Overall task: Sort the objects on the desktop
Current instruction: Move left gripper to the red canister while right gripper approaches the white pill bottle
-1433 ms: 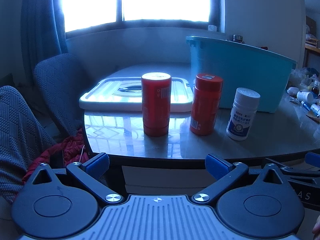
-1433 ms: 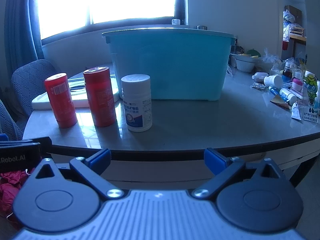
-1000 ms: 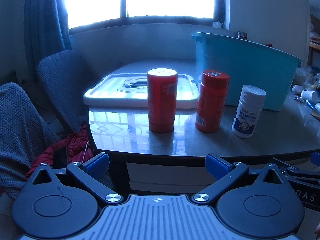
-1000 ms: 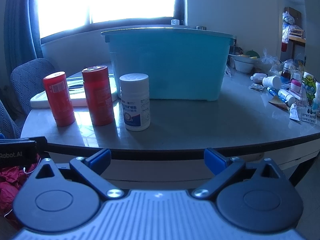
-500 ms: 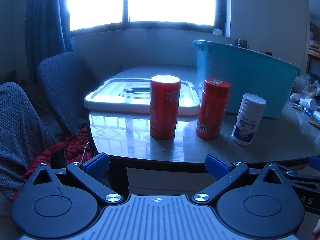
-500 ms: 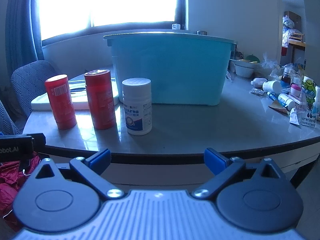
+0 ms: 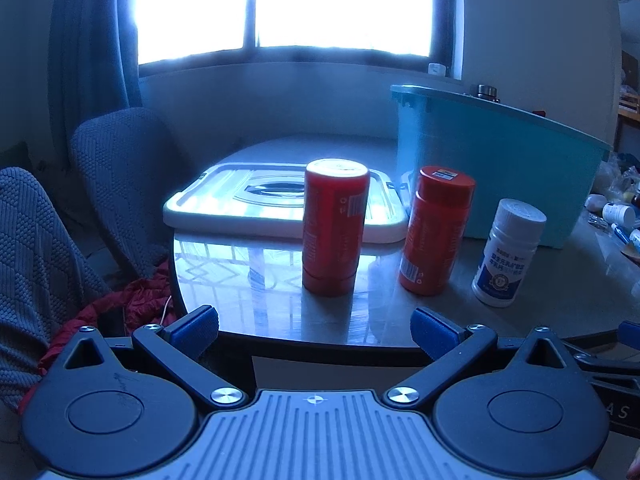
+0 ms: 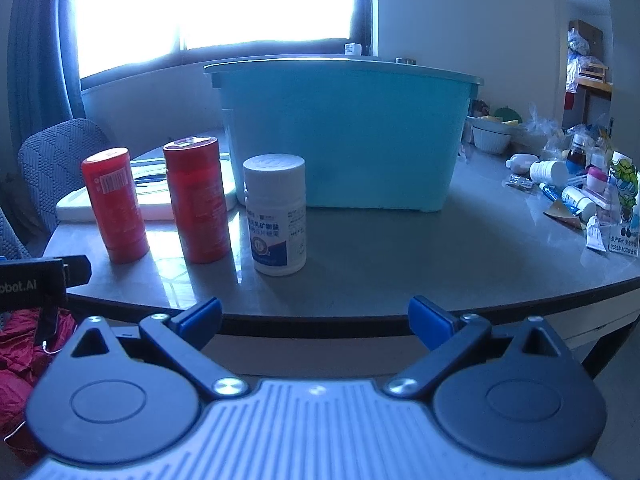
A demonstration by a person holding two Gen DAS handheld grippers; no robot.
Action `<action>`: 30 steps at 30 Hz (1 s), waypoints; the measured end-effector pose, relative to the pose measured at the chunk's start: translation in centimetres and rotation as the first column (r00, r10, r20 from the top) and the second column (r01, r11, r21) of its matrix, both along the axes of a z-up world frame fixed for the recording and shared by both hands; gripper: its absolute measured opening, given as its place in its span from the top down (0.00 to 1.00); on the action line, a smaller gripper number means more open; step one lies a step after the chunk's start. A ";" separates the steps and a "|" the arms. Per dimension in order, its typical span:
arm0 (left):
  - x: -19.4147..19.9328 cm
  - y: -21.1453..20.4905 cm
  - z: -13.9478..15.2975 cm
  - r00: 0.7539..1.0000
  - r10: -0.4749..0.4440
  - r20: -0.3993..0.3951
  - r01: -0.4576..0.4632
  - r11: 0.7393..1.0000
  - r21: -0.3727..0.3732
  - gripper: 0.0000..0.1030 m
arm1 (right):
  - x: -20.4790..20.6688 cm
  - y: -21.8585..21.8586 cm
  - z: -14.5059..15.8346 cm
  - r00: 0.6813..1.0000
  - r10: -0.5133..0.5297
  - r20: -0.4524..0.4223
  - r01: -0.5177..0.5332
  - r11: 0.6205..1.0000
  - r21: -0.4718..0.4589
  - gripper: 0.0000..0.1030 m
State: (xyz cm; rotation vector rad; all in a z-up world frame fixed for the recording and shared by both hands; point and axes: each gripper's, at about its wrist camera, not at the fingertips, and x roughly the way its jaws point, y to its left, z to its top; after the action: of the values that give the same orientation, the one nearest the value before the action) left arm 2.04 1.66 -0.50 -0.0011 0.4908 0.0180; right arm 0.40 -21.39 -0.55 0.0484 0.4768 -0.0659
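Both cameras have drifted slightly; nothing on the table (image 8: pixel 400 264) moved. Far, the bin (image 8: pixel 344 132) and lid (image 7: pixel 240 216); near, two red bottles (image 7: pixel 335 226) (image 7: pixel 437 232) and a white bottle (image 8: pixel 276 214) stand unsorted. Left gripper (image 7: pixel 315 326) and right gripper (image 8: pixel 315 318) gape empty; sorting looks unstarted.

I count two red canisters: one with a pale top (image 7: pixel 335 226) and one with a red cap (image 7: pixel 437 230). One white pill bottle (image 7: pixel 508 252) stands upright. One teal storage bin (image 8: pixel 344 132) and one white bin lid (image 7: pixel 280 200) sit on the surface (image 8: pixel 420 256). One white bowl (image 8: pixel 491 138) is at far right, beside a cluster of small bottles (image 8: pixel 568 184) I cannot count reliably. Two chairs: one (image 7: pixel 120 176), another (image 7: pixel 36 264).
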 end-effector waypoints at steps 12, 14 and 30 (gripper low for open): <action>2.1 0.4 -0.2 1.000 -0.005 0.031 0.005 1.000 0.005 0.00 | 1.2 0.1 -0.2 1.000 -0.001 -0.010 0.001 1.000 0.004 0.03; 2.6 0.5 -0.2 0.999 -0.005 0.032 0.005 1.000 0.003 0.00 | 1.4 0.1 -0.1 1.000 -0.002 -0.008 0.002 1.000 0.006 0.03; 6.4 0.5 -0.4 0.999 -0.029 0.046 0.028 0.999 0.017 0.00 | 4.0 0.4 -0.1 0.999 -0.035 0.016 0.035 0.999 0.006 0.03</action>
State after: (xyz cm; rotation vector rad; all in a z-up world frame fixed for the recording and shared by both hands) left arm 8.39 2.11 -0.87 0.0217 0.4446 -0.0061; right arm 4.38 -21.02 -0.63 0.0628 0.4604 -0.0980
